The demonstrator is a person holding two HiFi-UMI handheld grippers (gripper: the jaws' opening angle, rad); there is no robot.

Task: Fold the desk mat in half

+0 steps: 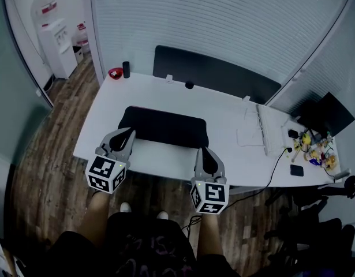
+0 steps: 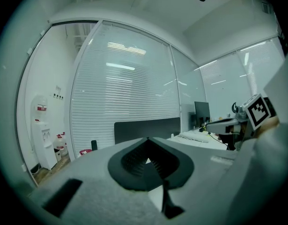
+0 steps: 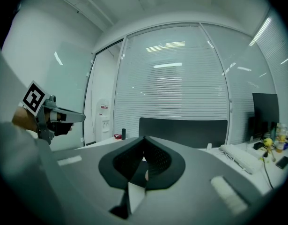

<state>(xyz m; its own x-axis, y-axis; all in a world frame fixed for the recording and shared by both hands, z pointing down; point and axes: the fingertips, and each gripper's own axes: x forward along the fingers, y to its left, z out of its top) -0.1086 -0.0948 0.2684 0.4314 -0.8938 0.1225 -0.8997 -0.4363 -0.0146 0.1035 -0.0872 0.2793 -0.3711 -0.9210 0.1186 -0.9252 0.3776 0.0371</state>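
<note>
So the left tongs [image 1: 129,135] and right tongs [image 1: 204,153] are both pinched fully together, nothing in either one. The black desk mat [image 1: 163,127] lies flat on the white desk [image 1: 223,120] just ahead of them. The left tip is over its near-left corner, the right tip at its near-right corner. Can't tell if either actually touches it.

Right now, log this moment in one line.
left gripper: shut, empty | right gripper: shut, empty | desk mat: on desk, not gripped
</note>
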